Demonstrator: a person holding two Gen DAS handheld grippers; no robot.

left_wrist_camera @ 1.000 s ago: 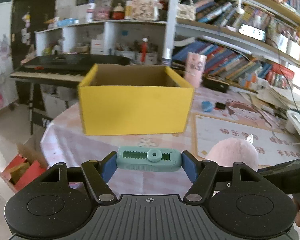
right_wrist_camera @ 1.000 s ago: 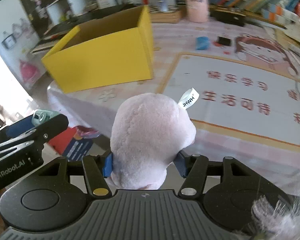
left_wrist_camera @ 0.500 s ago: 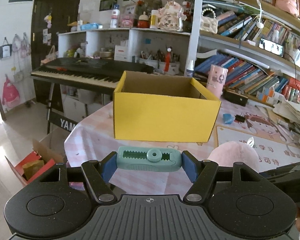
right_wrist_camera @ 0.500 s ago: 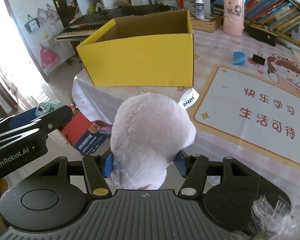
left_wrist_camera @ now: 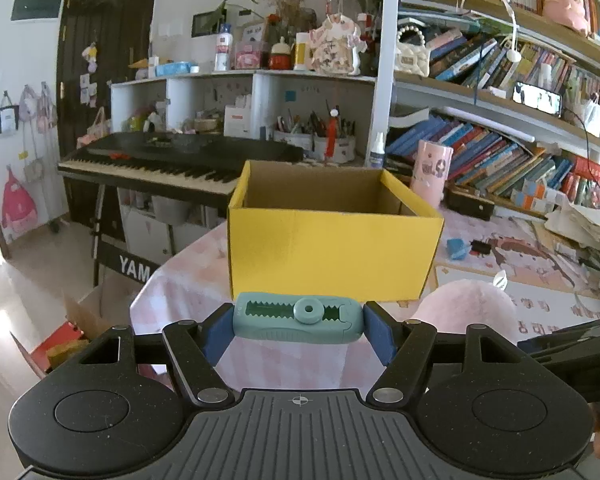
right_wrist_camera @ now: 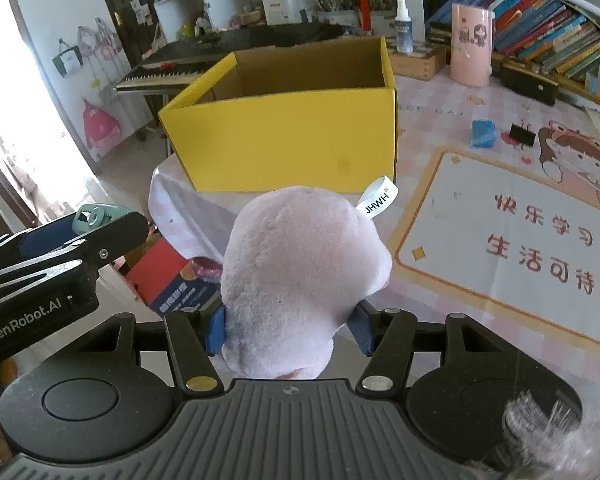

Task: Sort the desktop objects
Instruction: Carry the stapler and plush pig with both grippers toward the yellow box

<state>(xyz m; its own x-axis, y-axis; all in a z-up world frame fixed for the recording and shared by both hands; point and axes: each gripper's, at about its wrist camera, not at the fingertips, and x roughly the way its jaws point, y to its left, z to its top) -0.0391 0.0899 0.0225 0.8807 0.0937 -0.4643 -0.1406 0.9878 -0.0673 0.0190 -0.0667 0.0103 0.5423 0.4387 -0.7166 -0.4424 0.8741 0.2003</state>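
A teal utility knife [left_wrist_camera: 298,317] lies crosswise low in the middle of the left wrist view, clamped end to end between the blue pads [left_wrist_camera: 217,338] of the left gripper [left_wrist_camera: 298,336]. In the right wrist view only its tip shows, at the left edge of the frame. Lower centre in the right wrist view, a pink plush toy [right_wrist_camera: 300,276] sits squeezed between the blue pads of the right gripper [right_wrist_camera: 288,330], with a white tag reading JHWH [right_wrist_camera: 378,199] sticking up from its upper right. The same toy appears at the lower right of the left wrist view, just beside the knife.

Behind both held things, in the middle of each frame, an open yellow cardboard box [left_wrist_camera: 332,252] stands on a table with a pink checked cloth [left_wrist_camera: 180,292]; what lies inside it cannot be seen. To the right of the box a printed desk mat [right_wrist_camera: 512,248] covers the cloth, and above it lie a small blue object [right_wrist_camera: 483,134] and a black binder clip [right_wrist_camera: 522,135], near each other. A pink cylindrical holder [right_wrist_camera: 471,45] stands further up. A black keyboard [left_wrist_camera: 172,160] fills the left middle, and bookshelves [left_wrist_camera: 500,152] run along the right.
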